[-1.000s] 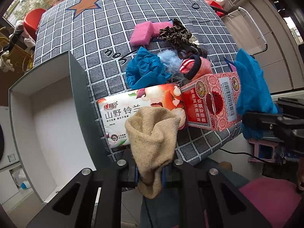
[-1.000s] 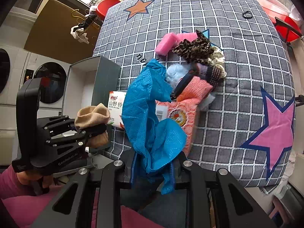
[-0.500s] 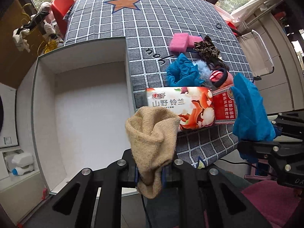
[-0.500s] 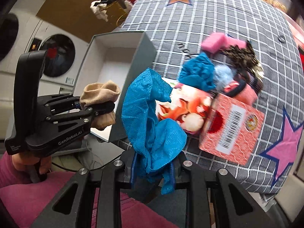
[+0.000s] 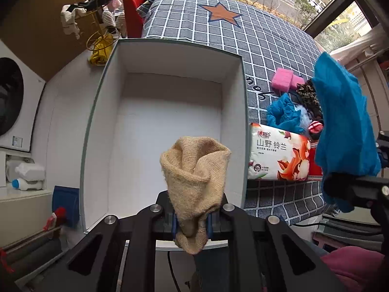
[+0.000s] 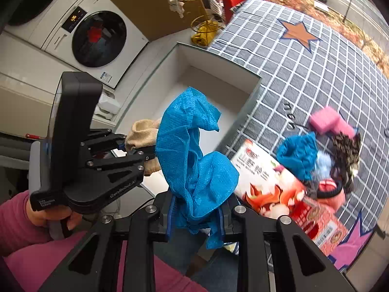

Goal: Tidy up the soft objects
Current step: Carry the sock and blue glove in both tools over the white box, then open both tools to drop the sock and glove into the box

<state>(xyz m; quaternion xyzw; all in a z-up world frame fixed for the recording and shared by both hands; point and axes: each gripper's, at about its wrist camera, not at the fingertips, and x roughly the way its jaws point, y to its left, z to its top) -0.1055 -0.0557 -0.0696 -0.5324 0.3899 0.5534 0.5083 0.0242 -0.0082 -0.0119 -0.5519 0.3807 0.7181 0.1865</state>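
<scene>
the tissue pack (image 5: 277, 157) lying just right of the box reads "山野铃兰" in dark characters; its smaller print is too fine to read. the left gripper (image 6: 145, 154) bears "genrobot.ai" in pale letters on its black side. the washer's orange display (image 6: 73, 18) is illegible

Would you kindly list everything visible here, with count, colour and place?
box: 1, white inside, left of the pile, nothing in it
burlap pouch: 1, tan, in left tool, over box
blue cloth: 1, in right tool
tissue pack: 1, white-orange, beside box
red carton: 1, next to tissue pack
pink sponges: 2, on checked cloth
soft pile: several, blue, leopard, pink
washing machine: 1, white, far left
left tool: shut on pouch
right tool: shut on cloth
</scene>
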